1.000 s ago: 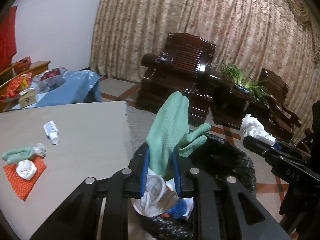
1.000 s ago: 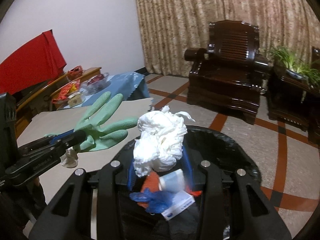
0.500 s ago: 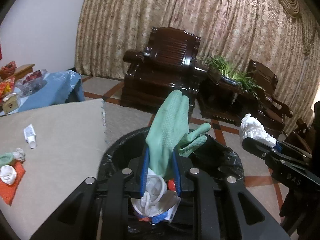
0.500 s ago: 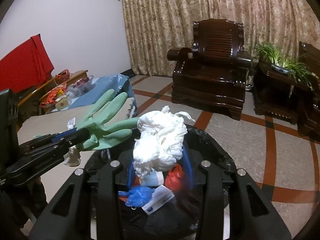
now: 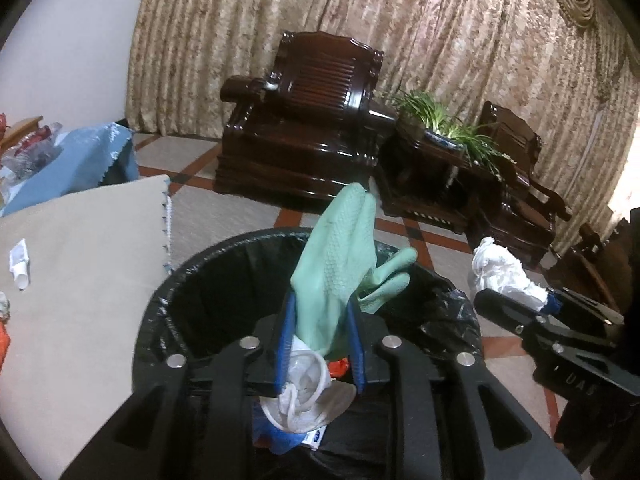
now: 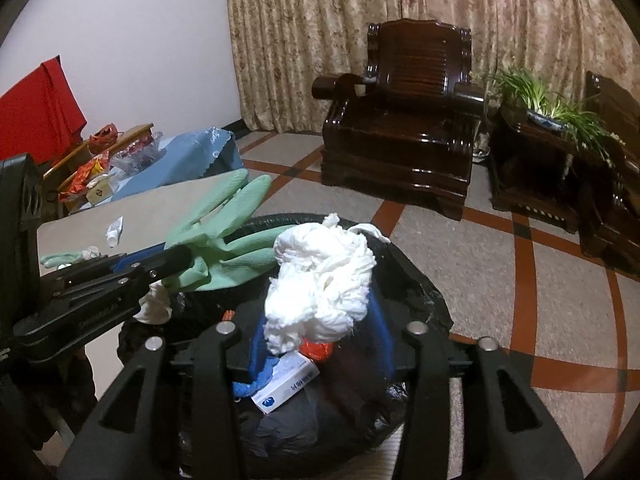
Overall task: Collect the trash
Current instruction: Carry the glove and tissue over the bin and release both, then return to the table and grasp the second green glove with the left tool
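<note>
- Left wrist view: the left gripper (image 5: 320, 340) hangs over the black-lined trash bin (image 5: 168, 300); its blue fingers (image 5: 285, 344) are parting, the green rubber glove (image 5: 340, 264) standing between them, still pinched.
- Right wrist view: the right gripper (image 6: 320, 320) is over the same bin, fingers spreading, the white tissue wad (image 6: 324, 280) between them; contact unclear.

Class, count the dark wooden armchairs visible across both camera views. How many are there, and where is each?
2: one armchair before the curtain; a second armchair right of the potted plant. More may be hidden off-frame.
</note>
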{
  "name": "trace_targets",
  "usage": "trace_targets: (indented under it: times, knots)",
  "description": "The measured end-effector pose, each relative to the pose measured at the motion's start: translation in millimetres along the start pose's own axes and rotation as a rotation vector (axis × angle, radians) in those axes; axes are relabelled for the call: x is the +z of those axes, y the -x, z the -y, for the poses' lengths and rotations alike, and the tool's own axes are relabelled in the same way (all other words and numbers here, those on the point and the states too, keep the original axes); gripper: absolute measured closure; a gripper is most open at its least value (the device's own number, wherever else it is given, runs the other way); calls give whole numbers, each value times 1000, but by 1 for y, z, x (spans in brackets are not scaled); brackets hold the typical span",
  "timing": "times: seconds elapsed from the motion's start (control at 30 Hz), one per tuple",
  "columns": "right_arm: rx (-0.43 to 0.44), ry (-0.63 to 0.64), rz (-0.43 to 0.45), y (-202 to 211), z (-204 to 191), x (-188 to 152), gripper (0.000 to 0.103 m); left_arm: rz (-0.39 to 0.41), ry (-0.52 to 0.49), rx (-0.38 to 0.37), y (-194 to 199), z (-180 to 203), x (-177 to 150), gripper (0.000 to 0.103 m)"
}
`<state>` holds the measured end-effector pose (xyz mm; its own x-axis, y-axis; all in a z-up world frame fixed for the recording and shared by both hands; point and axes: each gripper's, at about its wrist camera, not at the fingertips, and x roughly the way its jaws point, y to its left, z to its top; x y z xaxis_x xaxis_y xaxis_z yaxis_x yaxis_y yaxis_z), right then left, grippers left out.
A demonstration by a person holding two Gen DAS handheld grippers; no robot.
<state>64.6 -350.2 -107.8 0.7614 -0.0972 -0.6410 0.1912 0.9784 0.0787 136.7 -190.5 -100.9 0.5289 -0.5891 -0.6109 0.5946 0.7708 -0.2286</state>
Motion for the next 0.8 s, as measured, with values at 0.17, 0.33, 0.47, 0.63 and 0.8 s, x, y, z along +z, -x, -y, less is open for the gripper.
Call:
trace_targets:
  times: [0.17,0.33,0.47,0.63,0.8]
  knots:
    - [-18,-5,-1,-1,2,-1,31,14,28,-10,7,-9,-2,47]
    - [-11,-15,19,4,0,2,9,51,41,30,26,-24,-2,25]
    - [11,-28,22,7,-5,5,7,80,81,85,47,-43,-4,12]
    - [48,-9,41,7,-26,14,6,123,100,180,78,-67,-8,6]
    - [105,29,43,-1,-61,25,6,150,131,250,103,-93,-17,6]
